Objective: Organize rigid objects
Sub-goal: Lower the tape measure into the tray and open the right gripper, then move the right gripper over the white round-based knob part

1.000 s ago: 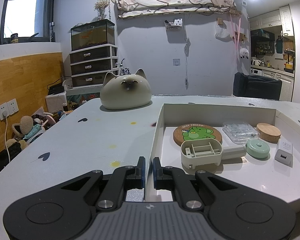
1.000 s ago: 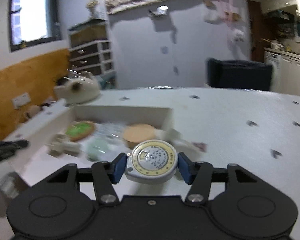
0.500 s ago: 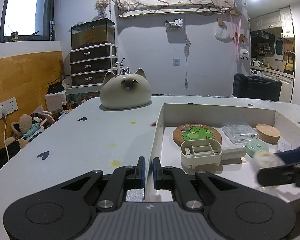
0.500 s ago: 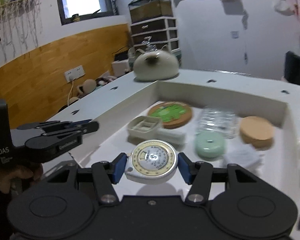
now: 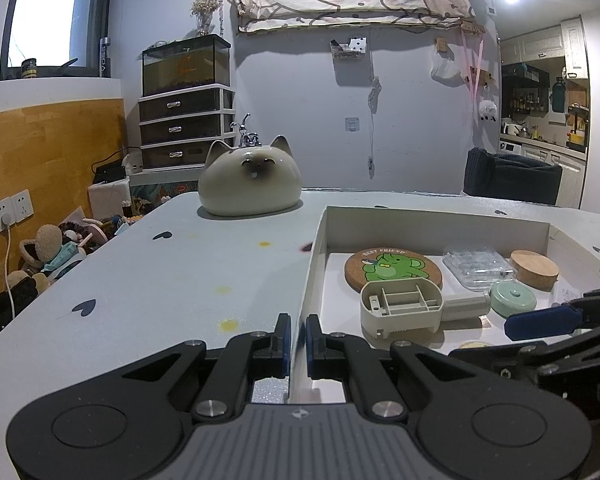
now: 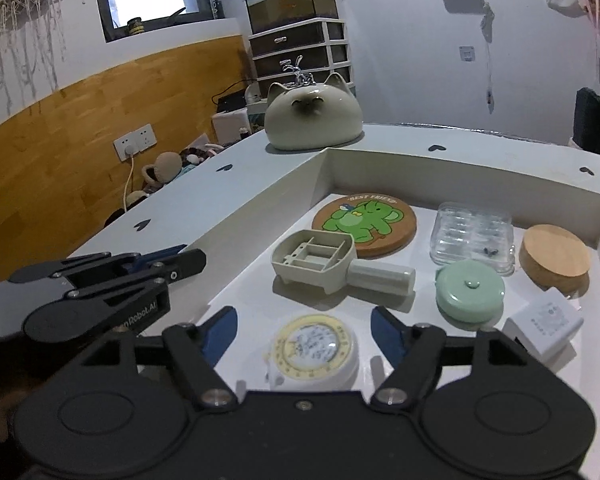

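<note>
Our right gripper (image 6: 303,330) stood wide open around round tape measure (image 6: 314,347) resting on white tray (image 6: 260,208) floor. Left gripper (image 5: 294,338) pinched tray wall, nearly closed. We judged straight retreat best.

Left wrist view: the right gripper (image 5: 540,324) is entering at the right edge, its body cut off there, and it is covering the round dial (image 5: 473,344) so that only a yellowish sliver is showing beyond it.

The white adapter is not showing in this view.

Right wrist view: the print on the dial face (image 6: 314,345) is staying too small to read.

The left gripper (image 6: 168,258) is running off the left edge, with its handle lost in shadow.
</note>
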`<state>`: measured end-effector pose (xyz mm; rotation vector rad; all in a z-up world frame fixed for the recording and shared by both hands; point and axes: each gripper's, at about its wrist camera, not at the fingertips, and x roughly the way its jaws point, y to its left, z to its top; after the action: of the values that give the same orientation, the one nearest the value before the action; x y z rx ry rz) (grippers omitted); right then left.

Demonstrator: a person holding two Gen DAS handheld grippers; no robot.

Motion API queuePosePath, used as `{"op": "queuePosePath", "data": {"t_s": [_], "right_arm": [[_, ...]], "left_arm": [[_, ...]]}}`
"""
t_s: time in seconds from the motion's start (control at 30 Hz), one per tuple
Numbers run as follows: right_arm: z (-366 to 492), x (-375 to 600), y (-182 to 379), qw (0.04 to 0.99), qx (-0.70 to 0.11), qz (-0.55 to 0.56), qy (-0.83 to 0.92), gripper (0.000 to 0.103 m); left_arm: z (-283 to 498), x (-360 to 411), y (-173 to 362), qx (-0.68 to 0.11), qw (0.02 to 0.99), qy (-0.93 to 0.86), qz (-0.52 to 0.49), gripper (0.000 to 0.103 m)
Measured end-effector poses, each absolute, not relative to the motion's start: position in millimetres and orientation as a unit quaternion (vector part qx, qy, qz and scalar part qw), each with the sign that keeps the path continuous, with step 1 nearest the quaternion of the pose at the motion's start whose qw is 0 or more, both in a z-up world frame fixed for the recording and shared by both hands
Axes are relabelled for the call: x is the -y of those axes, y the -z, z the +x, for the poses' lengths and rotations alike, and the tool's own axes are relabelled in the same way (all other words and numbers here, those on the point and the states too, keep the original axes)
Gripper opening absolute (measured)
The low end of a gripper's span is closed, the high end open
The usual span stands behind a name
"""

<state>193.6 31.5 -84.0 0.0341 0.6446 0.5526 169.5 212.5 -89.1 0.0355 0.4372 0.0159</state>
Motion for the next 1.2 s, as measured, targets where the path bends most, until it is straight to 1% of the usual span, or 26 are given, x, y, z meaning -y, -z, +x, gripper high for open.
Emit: {"op": "queuePosePath", "data": {"t_s": [0.1,0.43,0.87,1.2], "right_arm": [[192,-30,85,0.91,-0.313,0.019,-0.27,0.076],[183,-20,83,0.91,-0.307,-0.011,-0.28,0.092],[164,19,71,0.919,-0.279,-0.003,-0.279,0.096],[143,63,62,0.932,-0.258,0.01,-0.252,0.096]], "left_arm": [[169,-213,89,-0.217,0.976,-0.008,0.018,0.007],[170,-213,90,-0.217,0.976,-0.01,0.021,0.007],[170,-208,89,-0.219,0.975,-0.015,0.033,0.008],[170,-207,88,-0.22,0.975,-0.013,0.028,0.008]]}}
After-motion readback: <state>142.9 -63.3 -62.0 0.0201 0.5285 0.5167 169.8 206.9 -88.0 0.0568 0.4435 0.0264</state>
